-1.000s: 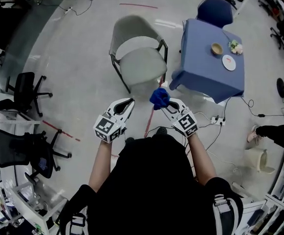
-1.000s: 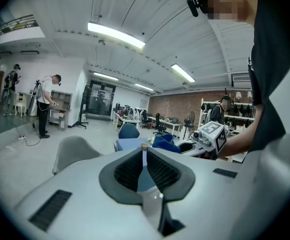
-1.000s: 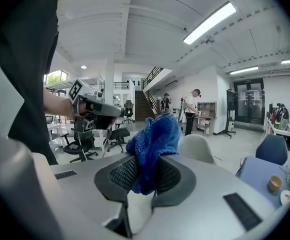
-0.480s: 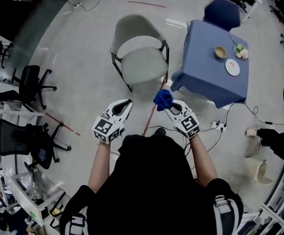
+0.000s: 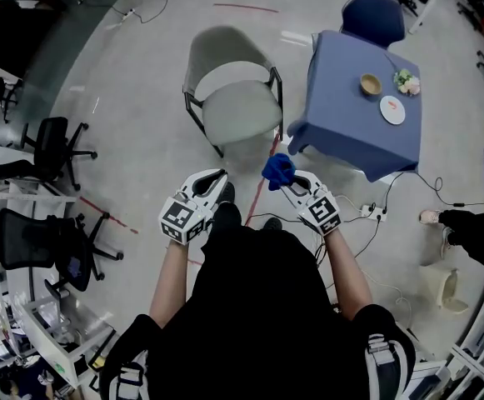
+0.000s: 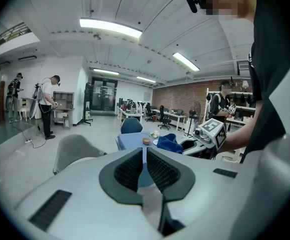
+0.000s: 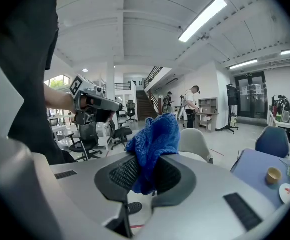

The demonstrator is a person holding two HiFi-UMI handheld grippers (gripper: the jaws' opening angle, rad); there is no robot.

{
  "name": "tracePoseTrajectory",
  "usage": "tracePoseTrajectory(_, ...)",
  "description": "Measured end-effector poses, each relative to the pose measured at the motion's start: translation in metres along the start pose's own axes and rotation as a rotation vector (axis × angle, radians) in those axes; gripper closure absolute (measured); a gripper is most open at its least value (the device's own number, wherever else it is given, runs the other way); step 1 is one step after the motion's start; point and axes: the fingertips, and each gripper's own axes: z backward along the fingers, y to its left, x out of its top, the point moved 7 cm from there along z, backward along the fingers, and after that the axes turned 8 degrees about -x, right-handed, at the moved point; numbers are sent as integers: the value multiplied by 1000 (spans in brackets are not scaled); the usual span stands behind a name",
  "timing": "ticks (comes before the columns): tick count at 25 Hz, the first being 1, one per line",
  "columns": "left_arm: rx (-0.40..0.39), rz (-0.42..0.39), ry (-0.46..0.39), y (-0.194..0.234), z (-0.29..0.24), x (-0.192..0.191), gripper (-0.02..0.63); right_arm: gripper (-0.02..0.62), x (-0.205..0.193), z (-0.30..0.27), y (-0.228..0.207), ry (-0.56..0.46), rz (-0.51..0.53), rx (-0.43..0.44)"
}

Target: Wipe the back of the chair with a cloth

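**Blue cloth in the right tool, chair standing ahead**

The bench (image 5: 341,127) under a blue cover is carrying a small bowl (image 5: 370,83), a plate (image 5: 392,109) and some flowers (image 5: 405,81); what is lying in the bowl I cannot tell. The right tool (image 5: 285,178) is pinching a blue cloth (image 5: 276,168), which is bunching up above the jaws. The left tool (image 5: 219,179) is gripping nothing, its jaws almost pressed together. The grey chair (image 5: 237,102) is standing ahead, apart from both tools, just beside the bench, its back (image 5: 217,42) on the far side. Bare floor (image 5: 133,90) is lying open at its left, with black office chairs (image 5: 50,148) well apart.
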Motion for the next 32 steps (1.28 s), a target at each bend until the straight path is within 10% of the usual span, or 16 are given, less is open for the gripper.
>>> tracePoseTrajectory(16,-73,-34,-23,43,-35,10,563,512,8,-27,-19,-23,8,-68)
tracePoseTrajectory(32,-88,0,-23,225,-47,39,563,512,65,-181,-70,15,-15,-95)
